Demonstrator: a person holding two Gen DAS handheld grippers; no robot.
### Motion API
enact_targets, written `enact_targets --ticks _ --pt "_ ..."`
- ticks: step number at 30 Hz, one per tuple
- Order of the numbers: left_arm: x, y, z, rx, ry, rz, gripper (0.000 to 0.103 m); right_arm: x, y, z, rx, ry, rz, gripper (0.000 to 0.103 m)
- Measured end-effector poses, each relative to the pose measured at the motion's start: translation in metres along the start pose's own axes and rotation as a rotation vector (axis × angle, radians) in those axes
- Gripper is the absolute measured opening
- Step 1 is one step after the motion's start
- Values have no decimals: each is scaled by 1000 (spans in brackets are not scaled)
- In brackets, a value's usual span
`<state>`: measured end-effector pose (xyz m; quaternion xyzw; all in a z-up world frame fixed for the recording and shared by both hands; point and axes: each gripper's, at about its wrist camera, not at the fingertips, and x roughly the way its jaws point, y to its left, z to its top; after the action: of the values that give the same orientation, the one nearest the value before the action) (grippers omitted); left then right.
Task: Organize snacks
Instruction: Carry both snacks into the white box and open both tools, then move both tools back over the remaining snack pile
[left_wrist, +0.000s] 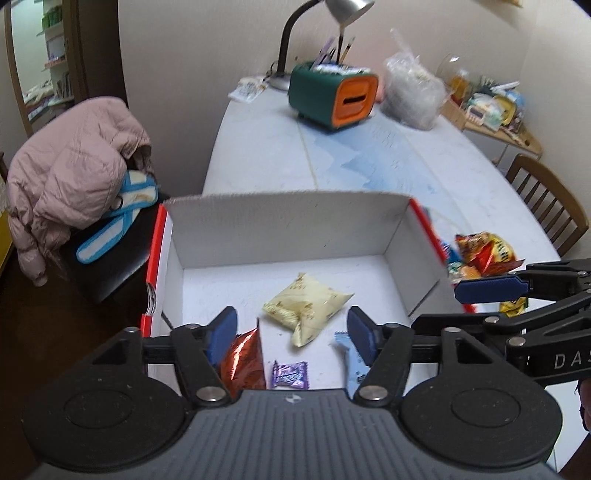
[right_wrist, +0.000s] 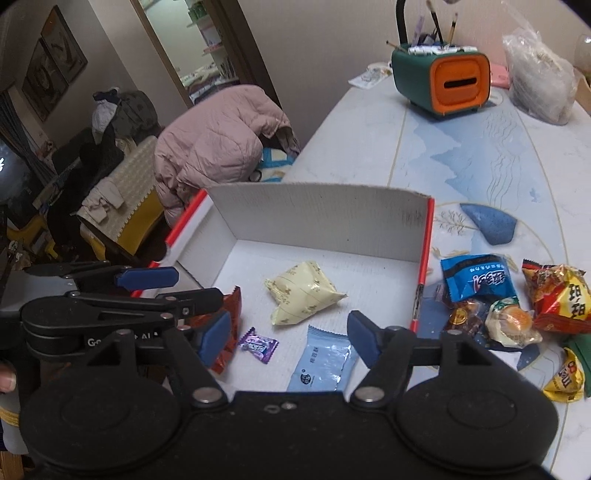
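Four snacks lie in the white box (right_wrist: 321, 218), and both grippers hang above it, fingers apart and empty. Left gripper (left_wrist: 293, 334) sits over the red packet (left_wrist: 245, 363). Right gripper (right_wrist: 286, 341) is nearer the loose snack pile (right_wrist: 517, 306), which lies outside the box's right wall, so that hand has the shorter reach.

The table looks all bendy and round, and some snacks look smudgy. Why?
In both wrist views the fisheye lens bows the table edges and the box walls. In the left wrist view the cream packet and red-and-yellow snack bags are smeared by blur; the right wrist view shows them sharper.
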<state>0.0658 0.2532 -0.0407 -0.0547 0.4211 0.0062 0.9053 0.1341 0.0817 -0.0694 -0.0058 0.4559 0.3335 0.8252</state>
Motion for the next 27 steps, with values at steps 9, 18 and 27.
enact_targets --ticks 9,18,27 --pt "-21 -21 0 14 -60 -54 72 -35 -2 -12 7 -55 -22 92" --pt "-32 -57 -2 57 -98 -134 83 -72 -24 -30 28 -108 -70 100" --pt "-21 -104 1 6 -87 -216 99 -110 -79 -58 29 -119 -169 101"
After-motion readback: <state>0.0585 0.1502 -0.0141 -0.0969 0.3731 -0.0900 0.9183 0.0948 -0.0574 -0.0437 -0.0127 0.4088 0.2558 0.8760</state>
